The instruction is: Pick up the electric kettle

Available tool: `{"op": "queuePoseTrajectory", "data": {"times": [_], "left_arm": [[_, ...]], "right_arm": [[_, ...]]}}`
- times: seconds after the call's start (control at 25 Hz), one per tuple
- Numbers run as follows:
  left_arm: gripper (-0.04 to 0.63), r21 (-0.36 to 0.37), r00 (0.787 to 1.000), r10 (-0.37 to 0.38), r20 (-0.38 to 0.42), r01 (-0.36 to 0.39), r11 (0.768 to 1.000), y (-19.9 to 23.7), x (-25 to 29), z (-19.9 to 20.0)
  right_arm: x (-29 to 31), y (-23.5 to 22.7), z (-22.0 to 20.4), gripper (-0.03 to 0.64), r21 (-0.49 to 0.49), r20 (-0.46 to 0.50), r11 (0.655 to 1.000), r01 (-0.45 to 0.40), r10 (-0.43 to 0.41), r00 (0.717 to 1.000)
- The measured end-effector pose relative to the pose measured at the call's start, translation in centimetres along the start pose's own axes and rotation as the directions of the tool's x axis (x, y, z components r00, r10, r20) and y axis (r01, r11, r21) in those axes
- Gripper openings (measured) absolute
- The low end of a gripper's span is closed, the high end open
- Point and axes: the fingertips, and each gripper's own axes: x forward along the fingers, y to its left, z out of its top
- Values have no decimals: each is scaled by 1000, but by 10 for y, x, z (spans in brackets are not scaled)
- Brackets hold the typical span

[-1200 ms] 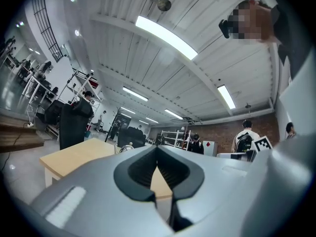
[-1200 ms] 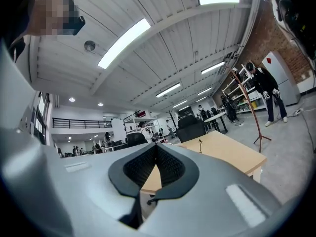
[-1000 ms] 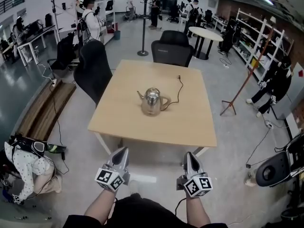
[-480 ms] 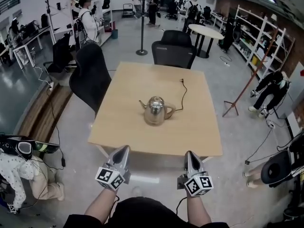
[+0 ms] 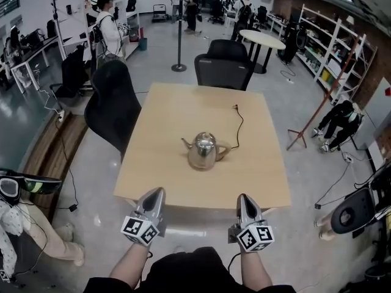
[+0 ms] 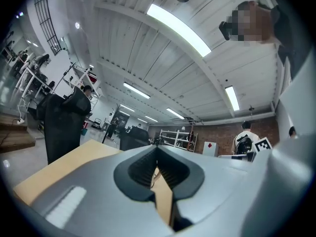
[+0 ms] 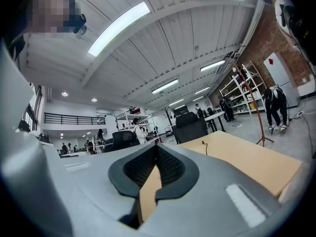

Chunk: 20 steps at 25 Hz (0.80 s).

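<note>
**Head view.** A steel kettle [image 5: 203,151] stands upright near the middle of a square wooden table [image 5: 171,112]. It sits slightly toward the table's near edge, with its spout to the left and its handle to the right. A black cord [image 5: 238,127] lies on the table from beside the handle toward the far right corner, ending in a plug short of the far edge.

The left gripper [image 5: 157,192] and the right gripper [image 5: 243,198] are held side by side at the table's near edge. Their tips point toward the table, and both are well apart from the kettle. Each carries its marker cube at the rear, off the table on the near side.

One black chair [image 5: 113,105] stands at the table's left side and a second chair [image 5: 221,66] at its far side. Beyond the far side are a coat stand [image 5: 179,26] and a round white table [image 5: 263,41]. Shelves [image 5: 333,47] line the wall to the right of the table.

**Left gripper view.** The jaws are together and nothing lies between them. The tabletop stretches ahead and to the left.

**Right gripper view.** The jaws are likewise together and empty. The tabletop spreads ahead and to the right, with the cord's plug visible on it.
</note>
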Motion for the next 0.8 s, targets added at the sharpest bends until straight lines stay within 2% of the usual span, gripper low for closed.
{"op": "queuePoseTrajectory", "data": {"times": [0.12,0.28,0.48,0.8], "left_arm": [[-2,-17,1000,2,2,-2,1000,4,4,-6],[-2,-5,1000,18,8,-18,1000,12,11,-9],[-2,-5,1000,7,17,-7,1000,21,46,-8],[-2,8,1000,-6,10,6,1000,38,91,-4]], "right_arm": [[0,-7,-3,2,-33,-11,999,21,-22,1000],[4,-19,0,2,-61,5,996,59,-58,998],[32,-46,7,2,-58,12,996,74,-73,997],[91,-56,19,2,-91,32,995,42,-39,999]]}}
